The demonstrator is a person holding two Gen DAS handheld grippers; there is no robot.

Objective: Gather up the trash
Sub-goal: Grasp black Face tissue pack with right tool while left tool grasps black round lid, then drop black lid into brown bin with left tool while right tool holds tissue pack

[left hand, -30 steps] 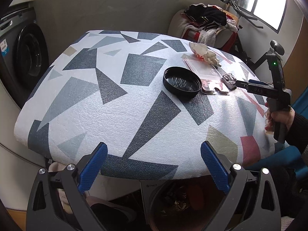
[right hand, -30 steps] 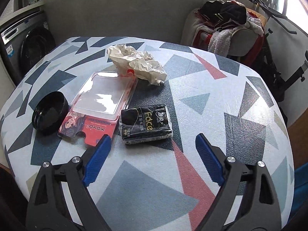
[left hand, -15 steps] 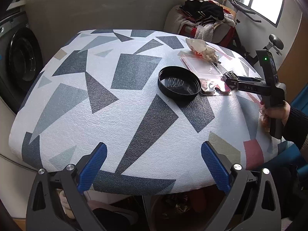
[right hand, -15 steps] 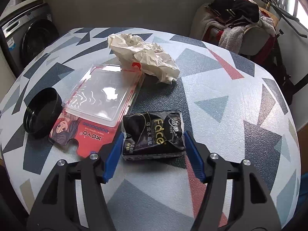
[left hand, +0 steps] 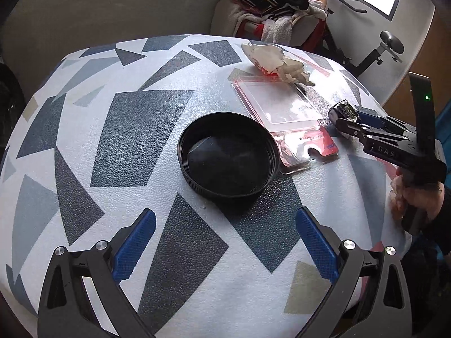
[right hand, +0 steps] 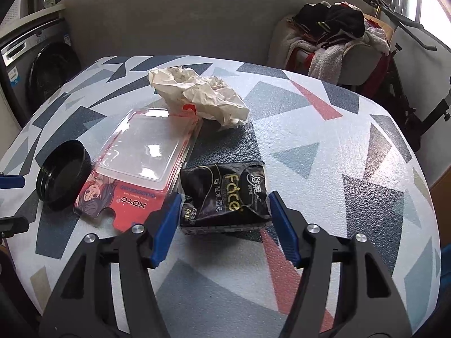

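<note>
From the left gripper [left hand: 225, 242] we see only a foil corner of the black tissue pack [left hand: 345, 109]; the right gripper's [right hand: 224, 219] fingers [left hand: 366, 119] hide the rest. Ahead of the right gripper, the crumpled paper [right hand: 197, 95] covers the far corner of the clear blister pack [right hand: 146, 152]. The small print on that pack is unreadable to us.

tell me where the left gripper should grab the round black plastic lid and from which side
Grip the round black plastic lid across its ribbed side wall, one finger inside and one outside the near rim, coming down from above on the near edge. It lies open side up on the patterned table, directly ahead of the open left gripper, and is too wide to span whole.
</note>
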